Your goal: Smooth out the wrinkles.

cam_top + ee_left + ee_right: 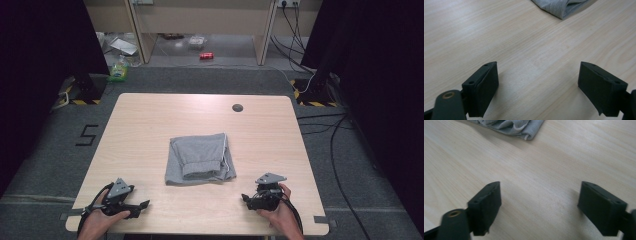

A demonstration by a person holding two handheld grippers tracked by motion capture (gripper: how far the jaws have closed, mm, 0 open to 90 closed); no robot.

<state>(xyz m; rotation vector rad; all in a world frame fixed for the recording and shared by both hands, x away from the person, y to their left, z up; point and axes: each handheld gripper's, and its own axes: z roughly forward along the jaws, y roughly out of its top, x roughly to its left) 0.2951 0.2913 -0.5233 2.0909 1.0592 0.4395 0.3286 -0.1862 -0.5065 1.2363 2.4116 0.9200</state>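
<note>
Resting near the front edge of the table, both grippers sit apart from the folded grey garment, which lies at mid-table, slightly toward the person's side. Garment looks like grey shorts or sweatpants folded into a compact rectangle, with a white drawstring or trim along the side toward the right gripper; layers stacked, edges roughly squared. Left gripper lies to the garment's near left, jaws spread wide with nothing between them; in the left gripper view bare wood shows between the pads, and one corner of the cloth sits well beyond them. Right gripper lies to the garment's near right, jaws likewise wide and empty; in the right gripper view the pads frame bare tabletop, the garment's trimmed edge farther off. Neither gripper touches the cloth. Judgement: folding appears finished, or nearly so, since the bundle is compact and both tools are released and clear of it. What could remain is at most a final tidy or squaring of the slightly uneven near edge; no open fold is visible.
</note>
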